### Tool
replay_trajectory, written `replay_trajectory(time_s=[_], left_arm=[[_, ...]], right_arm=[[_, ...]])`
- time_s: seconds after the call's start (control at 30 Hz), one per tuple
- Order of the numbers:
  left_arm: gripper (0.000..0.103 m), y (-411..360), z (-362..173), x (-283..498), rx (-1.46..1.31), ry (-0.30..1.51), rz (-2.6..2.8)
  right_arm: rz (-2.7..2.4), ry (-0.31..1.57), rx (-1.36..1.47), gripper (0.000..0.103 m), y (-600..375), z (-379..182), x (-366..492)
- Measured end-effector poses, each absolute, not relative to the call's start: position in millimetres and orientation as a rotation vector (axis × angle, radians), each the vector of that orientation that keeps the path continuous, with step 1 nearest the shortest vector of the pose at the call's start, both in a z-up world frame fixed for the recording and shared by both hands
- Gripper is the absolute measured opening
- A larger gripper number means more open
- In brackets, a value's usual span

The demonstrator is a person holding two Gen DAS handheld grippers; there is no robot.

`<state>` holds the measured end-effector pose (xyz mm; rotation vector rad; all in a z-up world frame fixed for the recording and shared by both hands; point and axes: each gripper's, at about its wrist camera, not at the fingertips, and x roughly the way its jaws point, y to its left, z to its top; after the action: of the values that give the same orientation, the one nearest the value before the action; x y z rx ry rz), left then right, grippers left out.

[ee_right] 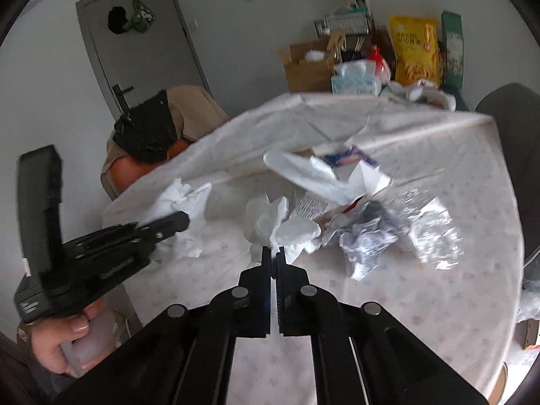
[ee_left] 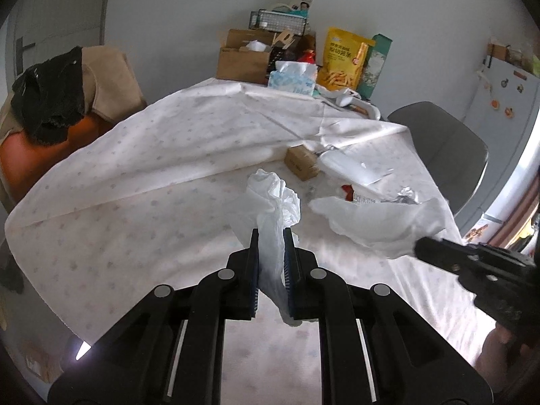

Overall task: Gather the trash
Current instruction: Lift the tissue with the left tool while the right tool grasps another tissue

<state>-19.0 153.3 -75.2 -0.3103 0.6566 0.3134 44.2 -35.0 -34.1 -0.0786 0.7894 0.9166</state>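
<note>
Left gripper (ee_left: 271,233) jaws pinching white plastic bag (ee_left: 275,199), bag bunched above tips. Right gripper (ee_right: 274,253) jaws pressed together on crumpled tissue (ee_right: 280,226) edge. Foil wrapper (ee_right: 428,233), paper scraps right of right jaws on tablecloth (ee_right: 438,303).

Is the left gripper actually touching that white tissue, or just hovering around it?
Touching. The left wrist view shows the left gripper with both pads pressed against the white tissue, which bunches between them and sticks out above the fingertips.
</note>
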Motion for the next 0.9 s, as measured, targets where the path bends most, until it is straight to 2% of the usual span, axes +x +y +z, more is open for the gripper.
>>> replay_trajectory(time_s=[0.9], left_arm=[[0.013,80.5,-50.9,23.1,-0.217,0.629,0.156]], right_arm=[[0.717,0.689,0.075,0.004,-158.3,-2.4,69.5]])
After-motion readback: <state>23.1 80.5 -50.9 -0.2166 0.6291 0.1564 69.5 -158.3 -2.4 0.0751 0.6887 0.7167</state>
